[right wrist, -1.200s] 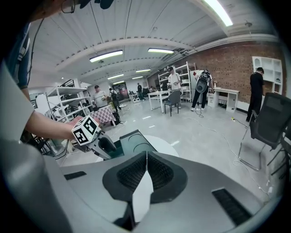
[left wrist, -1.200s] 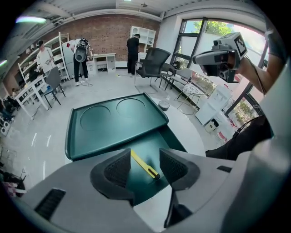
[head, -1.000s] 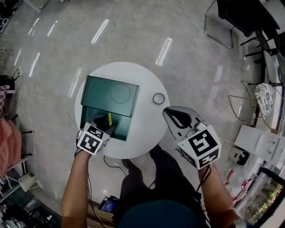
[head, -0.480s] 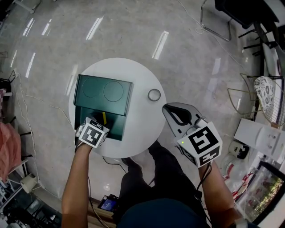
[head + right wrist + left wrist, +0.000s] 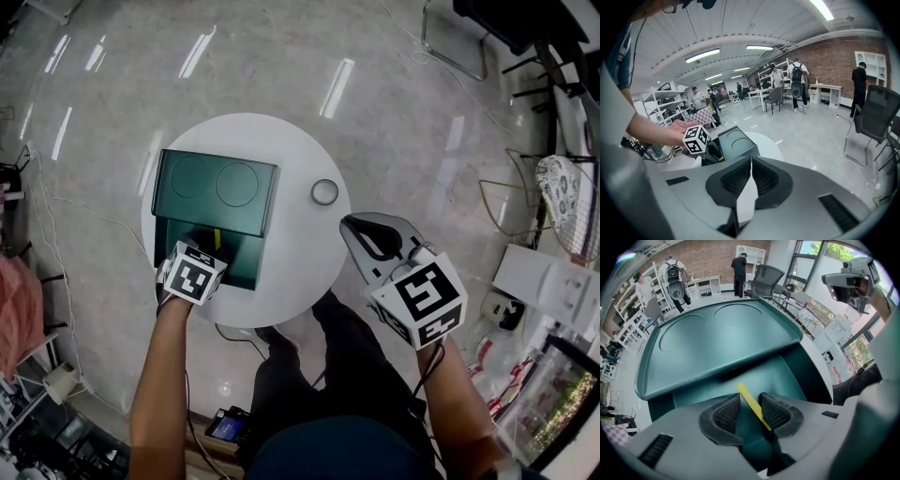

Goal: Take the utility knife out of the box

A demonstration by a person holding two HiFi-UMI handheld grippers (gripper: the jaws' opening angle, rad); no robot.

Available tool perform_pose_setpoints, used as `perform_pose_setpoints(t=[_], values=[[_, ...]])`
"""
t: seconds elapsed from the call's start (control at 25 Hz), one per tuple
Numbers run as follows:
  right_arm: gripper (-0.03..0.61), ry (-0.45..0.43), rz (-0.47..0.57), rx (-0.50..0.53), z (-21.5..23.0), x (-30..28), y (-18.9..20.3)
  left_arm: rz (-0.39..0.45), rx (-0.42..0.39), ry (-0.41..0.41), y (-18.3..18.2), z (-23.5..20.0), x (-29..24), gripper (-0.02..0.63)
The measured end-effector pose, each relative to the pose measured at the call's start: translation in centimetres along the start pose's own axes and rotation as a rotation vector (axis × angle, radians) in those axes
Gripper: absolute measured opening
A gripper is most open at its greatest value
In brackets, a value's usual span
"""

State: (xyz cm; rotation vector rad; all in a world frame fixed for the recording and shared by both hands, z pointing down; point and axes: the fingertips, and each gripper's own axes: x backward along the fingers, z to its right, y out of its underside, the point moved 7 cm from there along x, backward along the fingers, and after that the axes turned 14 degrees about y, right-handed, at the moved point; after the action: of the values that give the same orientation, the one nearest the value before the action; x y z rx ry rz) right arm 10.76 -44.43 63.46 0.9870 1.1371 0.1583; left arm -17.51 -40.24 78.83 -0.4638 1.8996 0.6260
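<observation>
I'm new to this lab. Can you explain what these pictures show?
A person, no robot, holds two claws. One camera looks down from the head; one rides on each claw. On the round white table: an open green box and a small ring. The left claw is in the box; its jaws have just been closing around the yellow utility knife, not yet pinching it. The right claw, shut and empty, hovers at the table's edge.
</observation>
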Motion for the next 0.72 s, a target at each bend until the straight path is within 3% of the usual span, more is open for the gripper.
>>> perform_pose_setpoints(t=[0.28,0.4,0.72], values=[[0.038,-0.006,0.012,0.013,-0.6,0.8,-0.3,0.017,0.021,-0.015,0.4,0.3,0.1,0.146],[0.038,-0.003,0.016,0.020,-0.6,1.5,-0.5,0.030,0.050,-0.005,0.4,0.5,0.2,0.071],[0.038,0.014,0.033,0.035,-0.9,4.3,-0.8,0.056,0.059,-0.004,0.5,2.5,1.7,0.066]])
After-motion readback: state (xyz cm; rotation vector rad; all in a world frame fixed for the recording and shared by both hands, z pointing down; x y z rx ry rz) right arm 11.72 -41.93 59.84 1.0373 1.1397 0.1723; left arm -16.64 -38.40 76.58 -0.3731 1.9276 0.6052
